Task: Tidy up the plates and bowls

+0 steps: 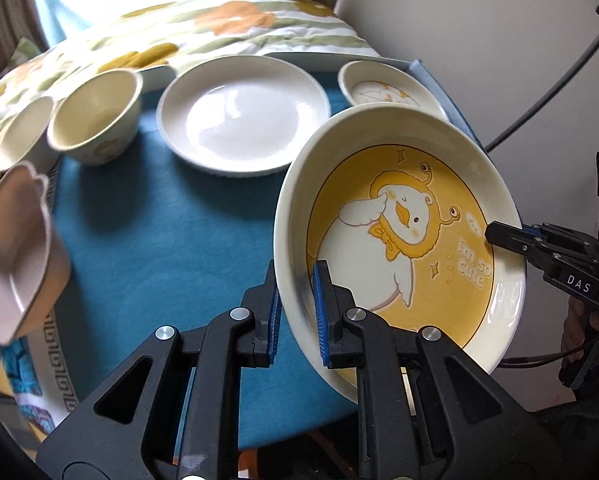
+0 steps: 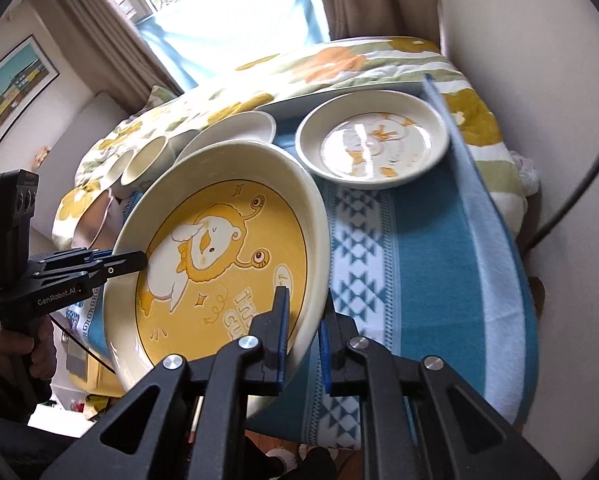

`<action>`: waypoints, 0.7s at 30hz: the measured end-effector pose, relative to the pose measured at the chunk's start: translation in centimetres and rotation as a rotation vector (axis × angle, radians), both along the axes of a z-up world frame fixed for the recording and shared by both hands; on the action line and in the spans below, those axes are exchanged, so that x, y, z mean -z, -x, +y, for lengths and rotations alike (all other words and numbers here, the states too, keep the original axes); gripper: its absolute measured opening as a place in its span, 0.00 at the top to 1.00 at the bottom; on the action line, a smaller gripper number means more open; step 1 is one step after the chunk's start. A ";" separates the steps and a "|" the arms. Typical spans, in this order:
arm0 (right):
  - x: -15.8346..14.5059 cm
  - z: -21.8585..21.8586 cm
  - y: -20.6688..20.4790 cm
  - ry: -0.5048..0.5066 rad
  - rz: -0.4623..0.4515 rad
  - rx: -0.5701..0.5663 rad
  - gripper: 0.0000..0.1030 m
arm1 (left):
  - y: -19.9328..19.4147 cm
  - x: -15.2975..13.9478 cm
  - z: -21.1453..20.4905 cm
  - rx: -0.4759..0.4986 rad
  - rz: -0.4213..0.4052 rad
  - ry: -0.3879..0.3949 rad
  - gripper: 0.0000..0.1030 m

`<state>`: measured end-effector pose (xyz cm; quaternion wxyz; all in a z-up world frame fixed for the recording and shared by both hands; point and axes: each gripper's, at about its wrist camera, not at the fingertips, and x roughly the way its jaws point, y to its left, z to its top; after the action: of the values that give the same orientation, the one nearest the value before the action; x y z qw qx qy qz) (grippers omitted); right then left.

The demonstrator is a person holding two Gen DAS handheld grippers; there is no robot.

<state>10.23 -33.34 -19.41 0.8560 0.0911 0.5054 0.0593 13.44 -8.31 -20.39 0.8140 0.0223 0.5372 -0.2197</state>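
Item: yellow duck plate (image 1: 399, 240), tilted, lifted above the blue cloth (image 1: 159, 240), white plate (image 1: 243, 116) beyond. My left gripper (image 1: 295, 312) clamps its near rim; my right gripper (image 2: 303, 340) clamps the opposite rim.

- Behind my work, top of frame: a quilted floral bedspread (image 1: 235, 28) in orange and green.
- Under everything, a teal woven cloth (image 1: 147, 240).
- Upper left in my right view: a framed landscape picture (image 2: 13, 92).
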 end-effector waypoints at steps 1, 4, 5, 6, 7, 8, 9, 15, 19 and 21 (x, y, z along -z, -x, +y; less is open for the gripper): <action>0.3 1.0 -0.5 -0.007 0.009 -0.029 0.88 | 0.3 0.0 1.4 -0.032 0.000 -0.007 0.88; 1.5 4.2 -1.6 -0.028 0.032 -0.113 0.88 | 1.0 0.2 5.3 -0.118 0.002 -0.020 0.88; 2.0 5.2 -2.0 -0.035 0.039 -0.139 0.88 | 1.1 0.4 6.6 -0.141 0.003 -0.022 0.88; 2.5 6.1 -2.4 -0.040 0.046 -0.164 0.88 | 1.3 0.7 7.8 -0.160 0.006 -0.026 0.88; 3.0 7.1 -2.8 -0.045 0.053 -0.185 0.88 | 1.4 1.2 8.9 -0.178 0.010 -0.031 0.88; 3.5 8.2 -3.2 -0.047 0.061 -0.204 0.88 | 1.5 1.6 10.0 -0.195 0.016 -0.035 0.88; 3.9 9.3 -3.5 -0.046 0.068 -0.224 0.88 | 1.4 2.1 11.0 -0.212 0.024 -0.035 0.88; 6.4 13.6 -4.7 -0.039 0.101 -0.291 0.88 | 1.5 4.2 15.7 -0.291 0.044 -0.011 0.88; 7.4 14.6 -4.7 -0.037 0.110 -0.303 0.88 | 1.4 5.2 16.6 -0.306 0.044 0.000 0.88; 7.7 14.8 -4.6 -0.038 0.114 -0.297 0.88 | 1.4 5.6 16.7 -0.307 0.045 0.004 0.88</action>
<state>14.86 -18.50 -27.14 0.8060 0.0347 0.5597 0.1896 12.07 8.42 -26.03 0.8258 -0.0668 0.5519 -0.0945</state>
